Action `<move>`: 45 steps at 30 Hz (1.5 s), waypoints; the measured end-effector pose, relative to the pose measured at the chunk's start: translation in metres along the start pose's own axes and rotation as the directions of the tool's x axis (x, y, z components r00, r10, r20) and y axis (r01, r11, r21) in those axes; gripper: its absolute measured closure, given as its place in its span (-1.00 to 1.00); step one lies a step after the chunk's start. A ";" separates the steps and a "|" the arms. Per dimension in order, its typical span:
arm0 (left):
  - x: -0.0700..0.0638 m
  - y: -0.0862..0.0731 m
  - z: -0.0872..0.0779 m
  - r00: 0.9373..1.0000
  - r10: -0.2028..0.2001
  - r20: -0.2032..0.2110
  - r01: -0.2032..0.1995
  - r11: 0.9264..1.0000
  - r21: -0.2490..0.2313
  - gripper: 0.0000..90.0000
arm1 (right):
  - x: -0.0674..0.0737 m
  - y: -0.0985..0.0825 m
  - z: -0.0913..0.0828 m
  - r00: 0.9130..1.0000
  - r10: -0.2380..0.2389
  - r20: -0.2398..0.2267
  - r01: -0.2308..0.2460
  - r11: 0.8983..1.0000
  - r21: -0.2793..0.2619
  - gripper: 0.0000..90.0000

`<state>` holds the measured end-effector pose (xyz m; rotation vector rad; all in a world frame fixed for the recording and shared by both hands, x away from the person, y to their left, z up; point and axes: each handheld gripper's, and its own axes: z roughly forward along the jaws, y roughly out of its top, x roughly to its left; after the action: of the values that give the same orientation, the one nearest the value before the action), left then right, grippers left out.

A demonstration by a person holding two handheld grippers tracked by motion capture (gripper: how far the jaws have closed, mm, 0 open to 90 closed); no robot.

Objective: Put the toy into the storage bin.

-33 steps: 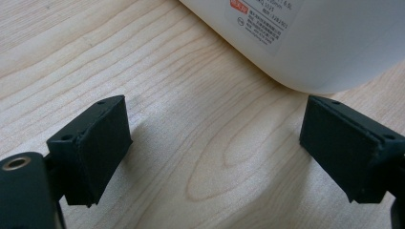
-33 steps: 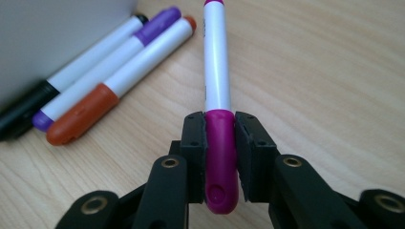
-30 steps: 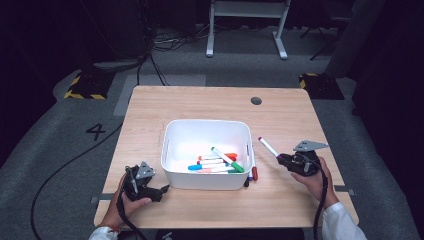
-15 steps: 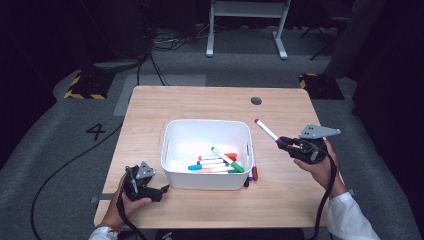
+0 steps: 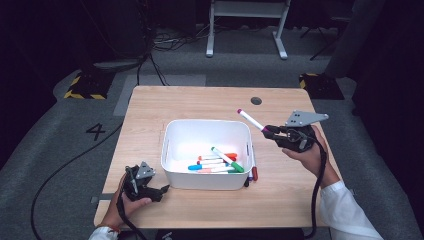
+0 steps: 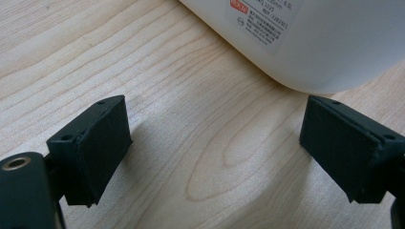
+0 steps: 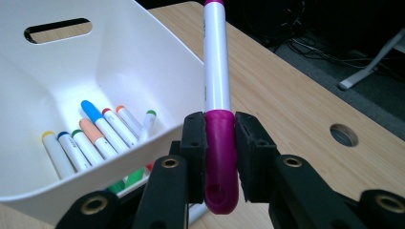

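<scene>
The right gripper (image 5: 272, 131) clamps a magenta-capped marker (image 7: 217, 76) right of the bin (image 5: 172, 131); 2 markers (image 5: 251, 173) remain outside it.

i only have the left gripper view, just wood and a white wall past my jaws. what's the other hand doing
Observer: The right gripper is shut on a marker, clamped on its magenta cap.
Operator: where is that marker compared to the bin
Observer: In the high view it is held in the air just right of the white bin, tip slanting toward the bin.
Operator: anything in the bin yet
Observer: Yes, several markers lie on its floor, and a red marker lies on the table by its right wall.
</scene>
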<state>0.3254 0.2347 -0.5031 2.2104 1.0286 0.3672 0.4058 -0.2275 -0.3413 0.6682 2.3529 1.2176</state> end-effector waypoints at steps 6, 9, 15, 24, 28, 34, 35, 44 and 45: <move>0.000 0.000 0.000 1.000 0.000 0.000 0.000 1.000 0.000 -0.77 | 0.011 0.018 0.020 0.997 -0.067 -0.038 0.068 0.997 0.027 0.67; 0.000 0.000 0.000 1.000 0.000 0.000 0.000 1.000 0.000 -0.77 | 0.016 0.025 0.031 0.992 -0.109 -0.070 0.111 0.993 0.035 0.67; 0.000 0.000 0.000 1.000 0.000 0.000 0.000 1.000 0.000 -0.77 | 0.028 0.035 0.053 0.982 -0.142 -0.124 0.151 0.986 0.074 0.67; 0.000 0.000 0.000 1.000 0.000 0.000 0.000 1.000 0.000 -0.77 | 0.041 0.047 0.084 0.965 -0.175 -0.193 0.205 0.968 0.144 0.67; 0.000 0.000 0.000 1.000 0.000 0.000 0.000 1.000 0.000 -0.77 | 0.048 0.048 0.093 0.955 -0.183 -0.234 0.225 0.960 0.167 0.67; 0.000 0.000 0.000 1.000 0.002 0.008 -0.002 1.000 0.000 -0.77 | 0.062 0.044 0.097 0.927 -0.207 -0.311 0.275 0.942 0.194 0.67; 0.000 0.000 0.000 1.000 0.003 0.011 -0.003 1.000 0.001 -0.77 | 0.064 0.044 0.096 0.923 -0.207 -0.325 0.281 0.939 0.199 0.67; 0.000 0.000 0.000 1.000 0.002 0.011 -0.002 1.000 0.001 -0.77 | 0.081 0.039 0.082 0.889 -0.212 -0.407 0.317 0.925 0.210 0.67; 0.000 0.000 0.000 1.000 0.003 0.010 -0.003 1.000 0.000 -0.77 | 0.083 0.038 0.081 0.884 -0.215 -0.414 0.322 0.924 0.208 0.67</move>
<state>0.3257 0.2347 -0.5033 2.2117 1.0200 0.3571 0.3925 -0.1082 -0.3639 0.1660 2.8579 0.9768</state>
